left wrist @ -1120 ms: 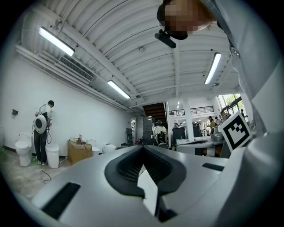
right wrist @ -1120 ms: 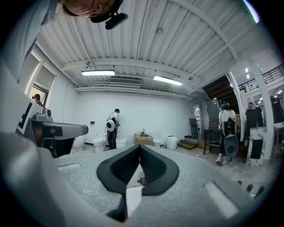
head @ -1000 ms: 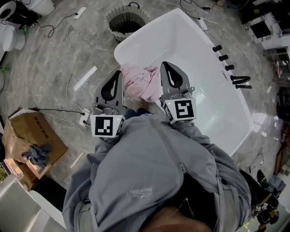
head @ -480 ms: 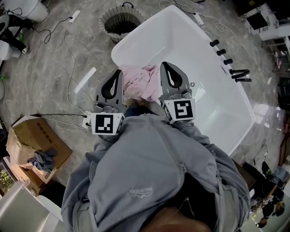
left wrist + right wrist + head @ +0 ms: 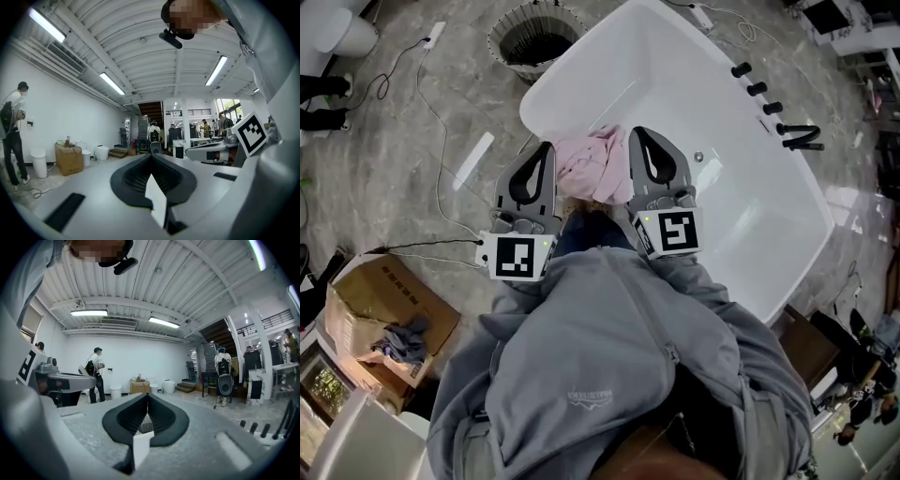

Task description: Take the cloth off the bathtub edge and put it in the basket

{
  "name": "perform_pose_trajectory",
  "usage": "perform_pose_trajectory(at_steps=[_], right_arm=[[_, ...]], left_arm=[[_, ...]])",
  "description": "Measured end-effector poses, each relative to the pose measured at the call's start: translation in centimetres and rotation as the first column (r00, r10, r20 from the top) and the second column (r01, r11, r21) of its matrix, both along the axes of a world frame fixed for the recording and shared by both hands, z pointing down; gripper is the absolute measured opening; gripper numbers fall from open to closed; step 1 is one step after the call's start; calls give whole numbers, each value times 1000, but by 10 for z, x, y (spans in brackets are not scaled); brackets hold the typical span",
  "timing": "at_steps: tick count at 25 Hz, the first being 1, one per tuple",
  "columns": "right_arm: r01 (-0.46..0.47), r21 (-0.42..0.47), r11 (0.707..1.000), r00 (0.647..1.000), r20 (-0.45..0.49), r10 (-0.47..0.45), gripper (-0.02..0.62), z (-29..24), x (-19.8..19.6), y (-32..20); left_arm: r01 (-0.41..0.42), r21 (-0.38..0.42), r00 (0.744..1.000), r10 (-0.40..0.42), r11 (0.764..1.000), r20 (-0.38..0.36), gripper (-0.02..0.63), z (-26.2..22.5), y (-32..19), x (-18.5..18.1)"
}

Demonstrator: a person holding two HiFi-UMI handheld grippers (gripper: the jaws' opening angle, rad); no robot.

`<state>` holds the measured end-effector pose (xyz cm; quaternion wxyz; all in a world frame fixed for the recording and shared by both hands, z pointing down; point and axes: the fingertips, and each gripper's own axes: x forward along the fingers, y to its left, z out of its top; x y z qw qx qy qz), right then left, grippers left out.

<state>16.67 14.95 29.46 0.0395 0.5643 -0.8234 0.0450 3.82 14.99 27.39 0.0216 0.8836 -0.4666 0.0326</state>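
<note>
Both claws are closed and empty: the left claw [image 5: 545, 152] and right claw [image 5: 640, 137] each show jaws pressed together with nothing between them in their own gripper views. You'll need to open one before any pick.

The cloth [image 5: 594, 167] is bunched on the near edge of the bathtub [image 5: 581, 70]. In the head view it sits between the two claws. I can't tell if either one touches it.

Handling, my read:
- Soft, light and limp. It won't hold its shape and will hang and trail once lifted.
- The tub rim looks glossy, so the cloth probably slides easily. Lift it, don't drag it.
- Grab a raised fold at the top of the heap and pinch several layers. A single edge would leave a long tail dangling.
- No breakage risk. The main risk is a corner snagging on the rim or slipping into the tub.

The basket [image 5: 528, 37] stands on the floor past the tub's end, well apart from the cloth.

Count:
- 1 pink cloth
- 1 basket
- 1 bathtub
- 2 claws
- 3 black knobs [image 5: 757, 89] on the far rim, plus 1 longer black fitting [image 5: 798, 139]
- 1 cardboard box [image 5: 384, 300] with 1 grey rag [image 5: 405, 339] in it, not the target
</note>
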Motion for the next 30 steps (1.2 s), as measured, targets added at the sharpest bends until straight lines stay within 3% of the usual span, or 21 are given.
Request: perform_pose_trajectory(at_steps=[8, 15, 30], right_arm=[[25, -47, 999, 1000, -2, -25, 5, 43, -6, -9], [47, -105, 993, 998, -35, -50, 5, 94, -7, -21], [61, -238, 969, 996, -48, -75, 5, 201, -3, -14]], left_arm=[[-55, -93, 998, 57, 994, 20, 6, 51, -15, 6], [-83, -125, 995, 91, 989, 52, 6, 95, -27, 8], [-117, -216, 990, 131, 969, 52, 6, 188, -28, 16]])
